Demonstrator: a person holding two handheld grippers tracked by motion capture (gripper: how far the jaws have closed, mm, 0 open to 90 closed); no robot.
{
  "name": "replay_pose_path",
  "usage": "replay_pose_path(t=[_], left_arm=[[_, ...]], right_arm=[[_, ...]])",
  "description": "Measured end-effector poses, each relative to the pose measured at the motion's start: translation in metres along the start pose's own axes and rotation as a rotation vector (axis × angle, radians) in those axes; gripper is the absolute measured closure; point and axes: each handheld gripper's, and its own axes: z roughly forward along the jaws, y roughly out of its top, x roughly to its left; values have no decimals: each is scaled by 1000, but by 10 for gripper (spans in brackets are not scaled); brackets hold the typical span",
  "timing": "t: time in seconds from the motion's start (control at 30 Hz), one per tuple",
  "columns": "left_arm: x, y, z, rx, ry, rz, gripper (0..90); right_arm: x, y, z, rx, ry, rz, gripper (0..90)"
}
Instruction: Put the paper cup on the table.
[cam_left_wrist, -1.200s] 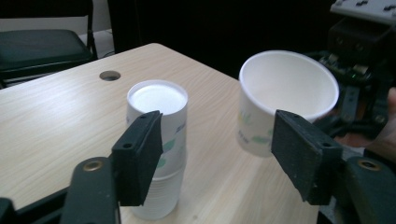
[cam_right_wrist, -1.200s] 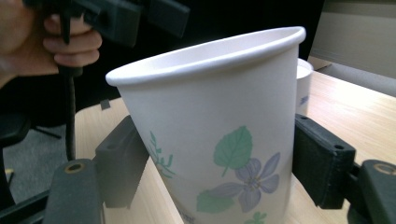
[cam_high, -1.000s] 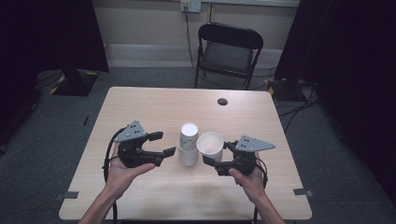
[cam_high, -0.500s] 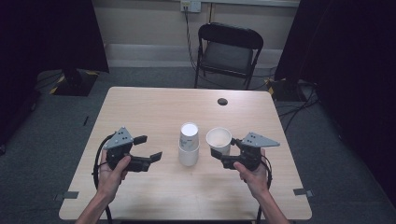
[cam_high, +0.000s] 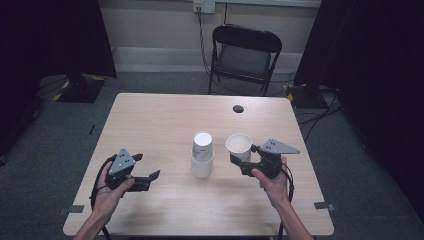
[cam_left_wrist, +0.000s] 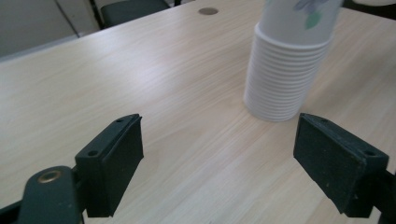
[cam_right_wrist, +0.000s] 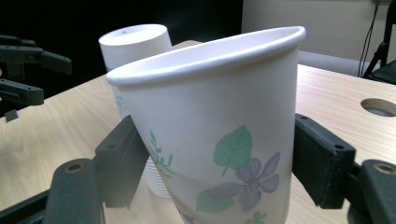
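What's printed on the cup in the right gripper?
Green leaves and purple flowers on the white cup; right gripper view.

Obscured and cropped items

Cup stack (cam_left_wrist: 287, 70): top cut off in left gripper view. Held paper cup (cam_right_wrist: 219, 140): base cropped; hides the stack's lower half.

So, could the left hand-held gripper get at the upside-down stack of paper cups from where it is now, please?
Probably yes: the left hand-held gripper is open, and only bare table lies between it and the stack of paper cups.
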Motion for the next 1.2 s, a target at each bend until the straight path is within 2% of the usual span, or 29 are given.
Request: replay_pose_path(t=[0.07, 0.17, 0.3, 0.4, 0.53, 0.7, 0.87, 1.03, 1.13, 1.2], left_arm=[[3, -8, 0, 6, 20, 12, 158], [7, -17, 2, 22, 50, -23, 159], [15, -28, 7, 68, 80, -41, 161], [18, -33, 10, 83, 92, -51, 165], [20, -39, 15, 116, 92, -57, 165], [21, -47, 21, 161, 90, -34, 165], [21, -55, 26, 186, 88, -53, 164], [20, -57, 28, 212, 97, -29, 162], [19, -60, 31, 227, 90, -31, 162], [20, -62, 32, 236, 66, -52, 162]], right_arm=[[-2, -1, 1, 1, -2, 4, 261], [-6, -2, 4, 10, -16, 2, 261], [-12, -5, 7, 18, -34, 8, 261], [-18, -8, 10, 26, -45, 18, 260], [-25, -11, 14, 40, -59, 28, 260], [-31, -16, 23, 65, -73, 35, 260], [-38, -20, 31, 90, -71, 48, 260], [-46, -26, 42, 124, -91, 61, 259], [-50, -30, 48, 138, -112, 63, 259], [-50, -31, 50, 141, -118, 52, 257]])
